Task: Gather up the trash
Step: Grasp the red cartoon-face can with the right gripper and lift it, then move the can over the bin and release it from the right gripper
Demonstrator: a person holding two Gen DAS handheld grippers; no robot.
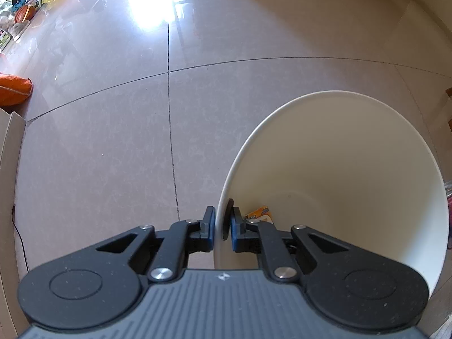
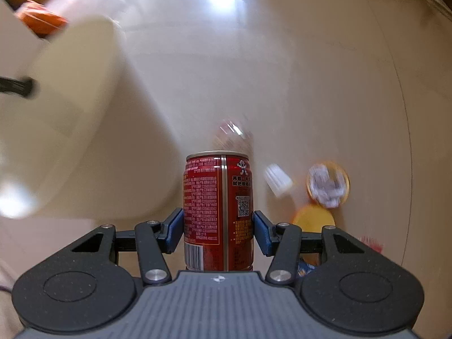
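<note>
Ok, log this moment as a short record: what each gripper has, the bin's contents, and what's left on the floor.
left gripper: shut on the rim of the white bin
right gripper: shut on the red drink can, held upright
bin contents: one orange snack wrapper visible at the bottom
floor litter: crumpled paper, white cup, yellow lid, all blurred
bin in right view: blurred, to the left of the can
task status: can not yet in bin
</note>
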